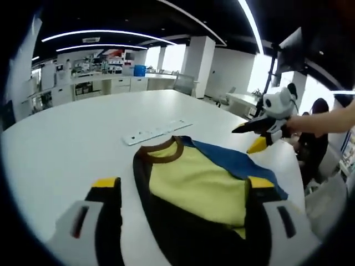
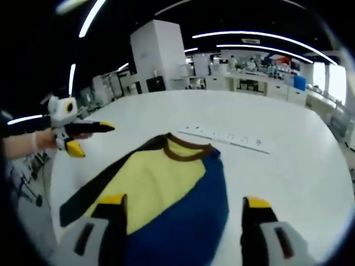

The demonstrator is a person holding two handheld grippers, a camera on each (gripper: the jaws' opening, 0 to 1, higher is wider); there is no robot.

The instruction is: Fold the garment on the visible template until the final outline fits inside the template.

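Two handheld grippers — white bodies, black jaws, yellow tips.

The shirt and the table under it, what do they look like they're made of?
The shirt looks like soft knit cloth, matte, in yellow, blue and black panels with a brown ribbed collar; it lies limp with gentle creases. The table looks like a hard, smooth white top, perhaps laminate, with a faint sheen from the ceiling lights.
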